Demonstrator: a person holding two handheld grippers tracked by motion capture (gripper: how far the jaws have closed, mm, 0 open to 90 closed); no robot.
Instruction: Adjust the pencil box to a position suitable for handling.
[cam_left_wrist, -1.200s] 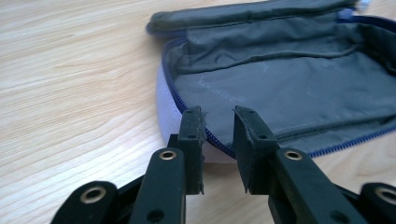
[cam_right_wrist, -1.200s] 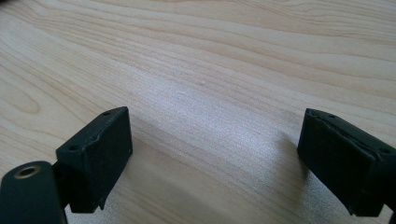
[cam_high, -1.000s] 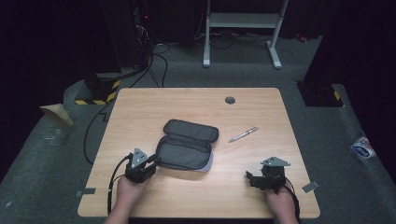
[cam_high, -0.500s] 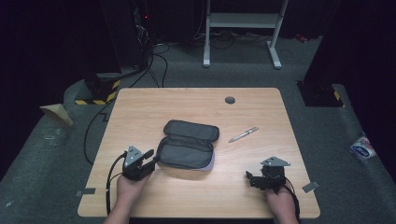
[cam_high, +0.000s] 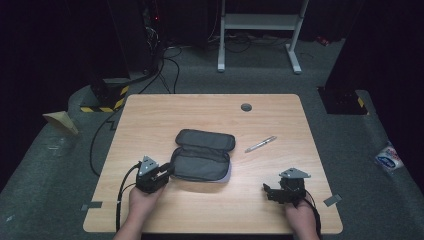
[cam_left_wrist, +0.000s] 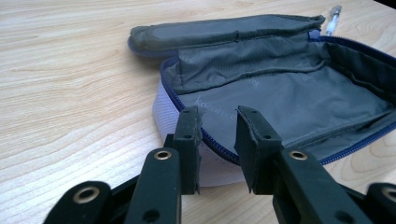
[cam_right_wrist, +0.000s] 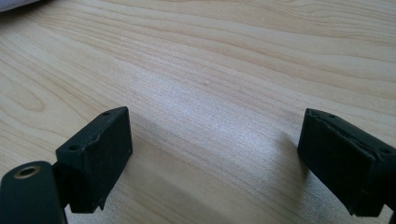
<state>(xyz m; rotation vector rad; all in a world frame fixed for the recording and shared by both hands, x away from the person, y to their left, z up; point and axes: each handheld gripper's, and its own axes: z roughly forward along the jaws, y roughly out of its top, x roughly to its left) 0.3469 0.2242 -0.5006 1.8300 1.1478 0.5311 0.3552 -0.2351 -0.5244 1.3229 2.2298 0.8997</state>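
A grey zip pouch (cam_high: 202, 155) lies open in the middle of the wooden table (cam_high: 150, 120), its lid folded back. My left gripper (cam_high: 169, 172) sits at the pouch's near left end. In the left gripper view its jaws (cam_left_wrist: 218, 123) have just been closing. They stand a narrow gap apart, with the pouch's (cam_left_wrist: 280, 93) blue zip rim in that gap and the pads not pressed on it. My right gripper (cam_high: 267, 191) rests near the front right. Its jaws (cam_right_wrist: 215, 140) are wide open over bare wood. A silver pen (cam_high: 260, 144) lies right of the pouch.
A round grey cable port (cam_high: 246, 107) sits near the table's far edge. The pen's tip (cam_left_wrist: 334, 18) shows beyond the pouch in the left gripper view. Black cables trail from both grippers toward the front edge. Bare wood surrounds the pouch.
The left gripper drew back a little to the left, then came in again to the pouch's end. The right gripper and the pouch kept still.
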